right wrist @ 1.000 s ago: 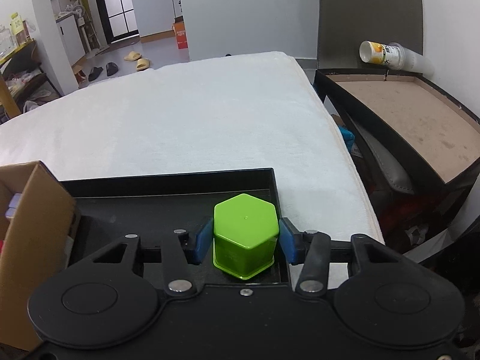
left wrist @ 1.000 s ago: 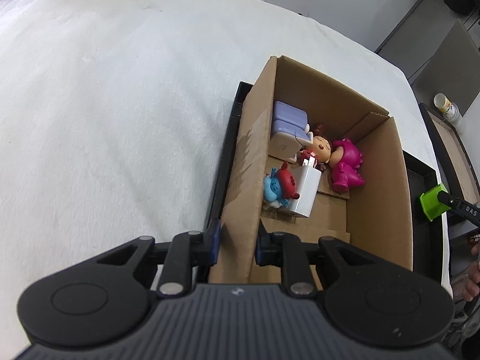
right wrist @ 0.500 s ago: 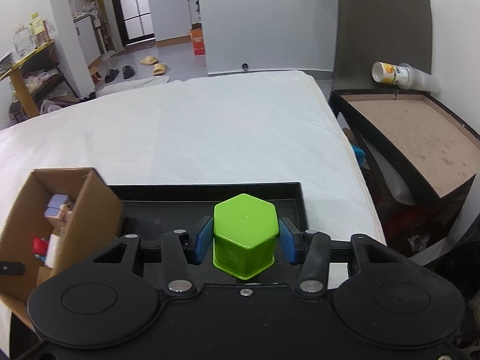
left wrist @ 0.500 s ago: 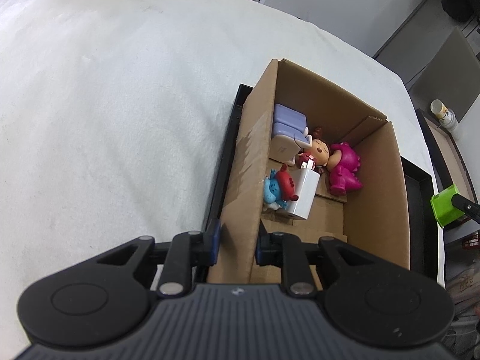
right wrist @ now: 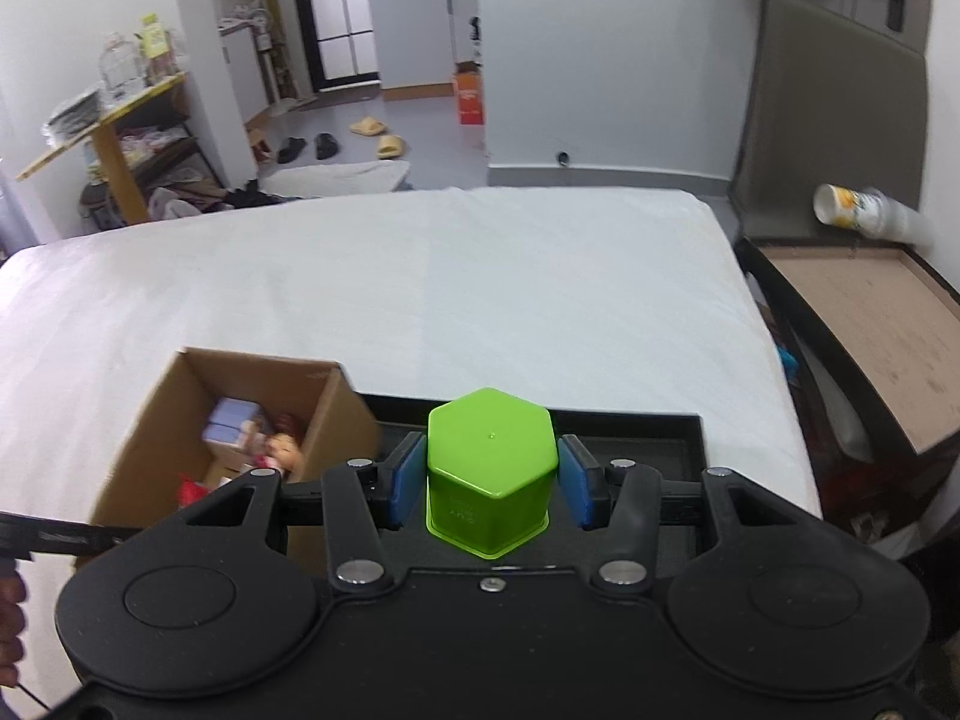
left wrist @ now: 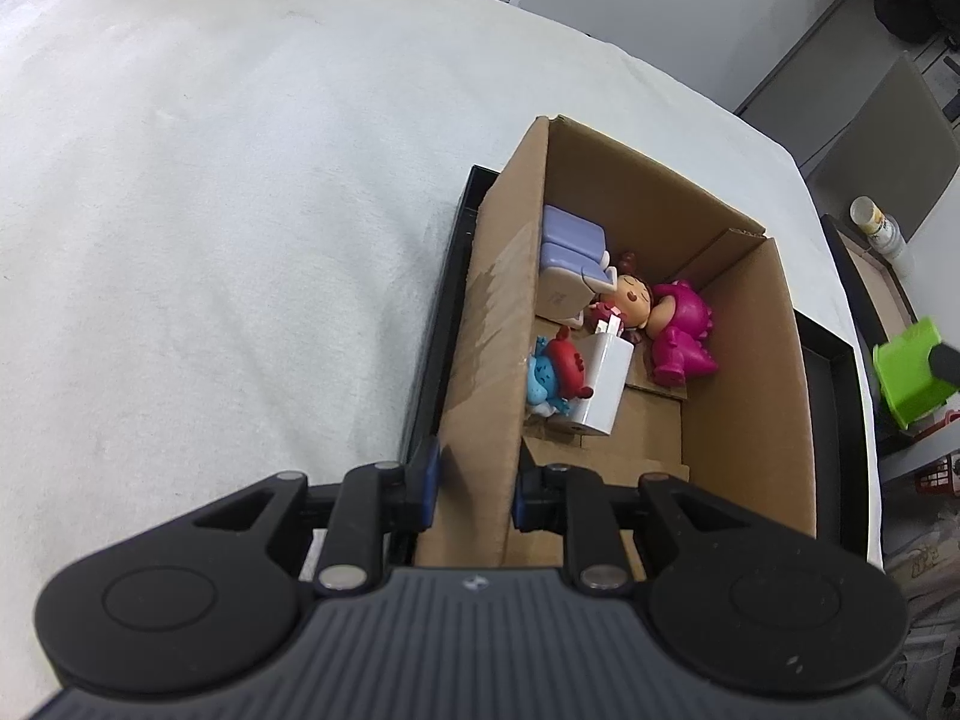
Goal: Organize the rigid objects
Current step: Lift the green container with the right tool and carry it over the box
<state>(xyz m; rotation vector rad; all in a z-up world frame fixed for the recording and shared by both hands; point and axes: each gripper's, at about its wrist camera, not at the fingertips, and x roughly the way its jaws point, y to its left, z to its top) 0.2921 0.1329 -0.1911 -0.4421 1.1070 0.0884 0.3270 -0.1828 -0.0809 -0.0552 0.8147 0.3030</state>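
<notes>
My left gripper [left wrist: 474, 483] is shut on the near left wall of an open cardboard box [left wrist: 498, 324], which stands on a black tray [left wrist: 441, 312]. Inside the box lie a pink doll [left wrist: 672, 324], a red and blue figure [left wrist: 555, 369], a white charger [left wrist: 603, 387] and purple blocks [left wrist: 573, 237]. My right gripper [right wrist: 489, 480] is shut on an upside-down green hexagonal cup [right wrist: 489, 459], held above the tray [right wrist: 630, 438]. The cup also shows at the right edge of the left wrist view [left wrist: 909, 369]. The box [right wrist: 150, 420] sits lower left in the right wrist view.
A white sheet [left wrist: 210, 210] covers the bed under the tray. A dark side table [right wrist: 864, 330] with a paper cup [right wrist: 864, 210] stands beyond the bed's right edge. Floor clutter and shelves lie far behind.
My right gripper has risen with the green cup, so the box has come into its view. The left gripper still holds the box wall and has lifted slightly.
</notes>
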